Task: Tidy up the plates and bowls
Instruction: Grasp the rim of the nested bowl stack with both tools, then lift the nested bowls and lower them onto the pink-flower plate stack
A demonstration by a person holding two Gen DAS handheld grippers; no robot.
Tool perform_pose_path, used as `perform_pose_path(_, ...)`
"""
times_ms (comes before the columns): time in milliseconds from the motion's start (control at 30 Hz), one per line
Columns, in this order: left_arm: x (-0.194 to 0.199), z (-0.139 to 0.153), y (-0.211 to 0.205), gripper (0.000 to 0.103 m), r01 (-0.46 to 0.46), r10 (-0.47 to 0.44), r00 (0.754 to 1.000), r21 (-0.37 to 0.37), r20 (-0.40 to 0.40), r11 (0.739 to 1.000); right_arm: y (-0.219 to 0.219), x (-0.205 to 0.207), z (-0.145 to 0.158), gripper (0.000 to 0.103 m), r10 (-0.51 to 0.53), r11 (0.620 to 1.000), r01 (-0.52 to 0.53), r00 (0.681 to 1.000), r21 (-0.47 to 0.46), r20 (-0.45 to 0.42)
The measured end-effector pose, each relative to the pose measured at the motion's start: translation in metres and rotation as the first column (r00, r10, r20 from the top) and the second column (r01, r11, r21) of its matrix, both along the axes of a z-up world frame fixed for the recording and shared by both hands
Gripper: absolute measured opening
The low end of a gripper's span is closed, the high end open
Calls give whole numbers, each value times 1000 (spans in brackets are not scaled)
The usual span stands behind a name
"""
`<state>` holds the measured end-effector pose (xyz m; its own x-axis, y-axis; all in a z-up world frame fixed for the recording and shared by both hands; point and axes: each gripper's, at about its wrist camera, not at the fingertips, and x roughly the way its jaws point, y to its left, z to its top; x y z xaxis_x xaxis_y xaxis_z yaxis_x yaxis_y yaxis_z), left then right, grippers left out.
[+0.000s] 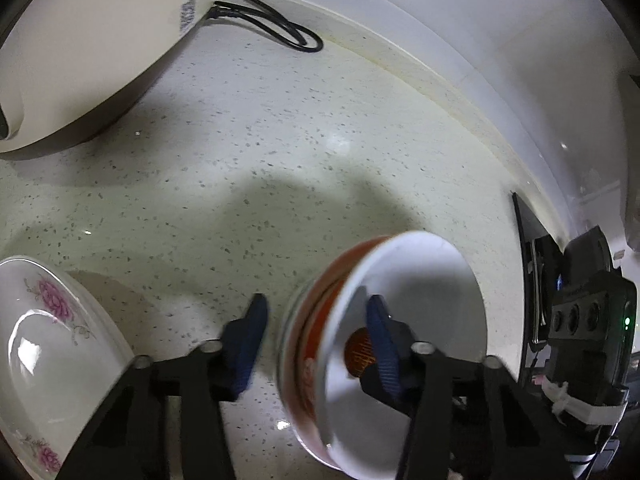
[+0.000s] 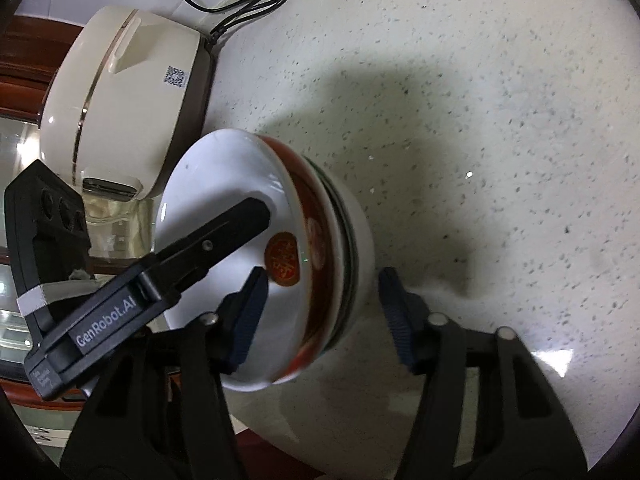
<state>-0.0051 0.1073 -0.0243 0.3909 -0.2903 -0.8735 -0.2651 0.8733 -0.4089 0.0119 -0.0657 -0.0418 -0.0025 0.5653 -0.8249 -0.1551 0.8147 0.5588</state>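
Note:
Two nested bowls stand on the speckled counter. The upper bowl (image 1: 424,276) (image 2: 224,176) is white inside with a red emblem and red outside. It sits in a white lower bowl (image 2: 356,224) with a green band. My left gripper (image 1: 316,308) straddles one wall of the stack, with one blue pad inside and the other outside, and a strip of counter shows between that pad and the bowl. My right gripper (image 2: 322,276) straddles the opposite wall the same way, with a narrow gap at its outer pad. A floral plate (image 1: 40,340) lies at the lower left.
A cream rice cooker (image 1: 100,40) (image 2: 128,92) stands at the back, and its black cord (image 1: 280,28) (image 2: 248,4) loops along the white wall (image 1: 440,20). A dark appliance edge (image 1: 528,248) borders the counter (image 1: 280,140) on the right. The right gripper's body (image 1: 584,320) is beside it.

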Motion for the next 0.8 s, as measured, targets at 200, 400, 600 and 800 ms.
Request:
perform_pose_path(200, -4, 0, -1, 41, 1, -1, 1000, 12, 12, 1000, -5, 0, -2, 44, -21, 1000, 21, 1000, 19, 6)
perform_pose_path(400, -11, 5, -4, 41, 8, -8, 1000, 31, 17, 999, -6, -4, -2, 43, -30, 999, 30, 1000, 30, 3)
perform_pose_path(600, -13, 22, -6, 41, -1, -1, 999, 46, 54, 999, -8, -4, 11, 44, -37, 998, 36, 999, 49, 30)
perform_pose_path(800, -20, 35, -4, 40, -20, 16, 997, 57, 72, 998, -5, -6, 21, 44, -28, 998, 25, 999, 61, 39)
